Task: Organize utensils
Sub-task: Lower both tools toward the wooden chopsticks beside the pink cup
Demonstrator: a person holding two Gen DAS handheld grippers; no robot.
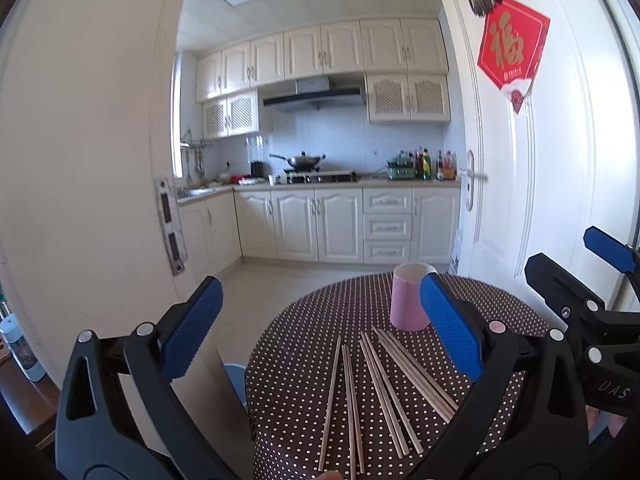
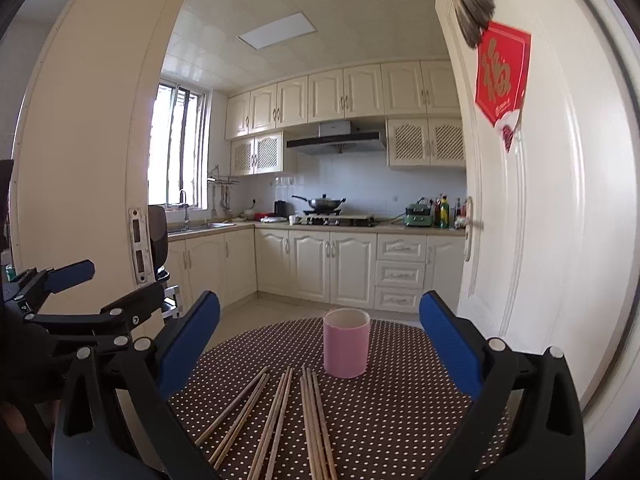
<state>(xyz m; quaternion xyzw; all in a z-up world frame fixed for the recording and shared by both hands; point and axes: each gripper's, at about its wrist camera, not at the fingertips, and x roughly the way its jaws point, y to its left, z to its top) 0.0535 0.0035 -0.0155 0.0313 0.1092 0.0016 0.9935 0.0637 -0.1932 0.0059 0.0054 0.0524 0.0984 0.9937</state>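
Left wrist view: my left gripper stands wide open and holds nothing; my right gripper is likewise wide open and empty. Both hover above the near side of the round table, which wears a dotted dark cloth.

Task items: the chopsticks lie loose on the cloth in three rough groups, fanned toward me. The pink cup stands upright just beyond their far tips, apart from them, mouth up and apparently empty.

Step in hand, as I judge it: no stick is gathered yet; this is the approach before the first pick.

Next move calls for lowering one gripper over a single group, narrowing the jaws across the thin sticks, then lifting and tipping them into the cup.

Clearance: the table edge curves away close on the left in my left view; the open door stands just right of the table. Room above the cup is free.
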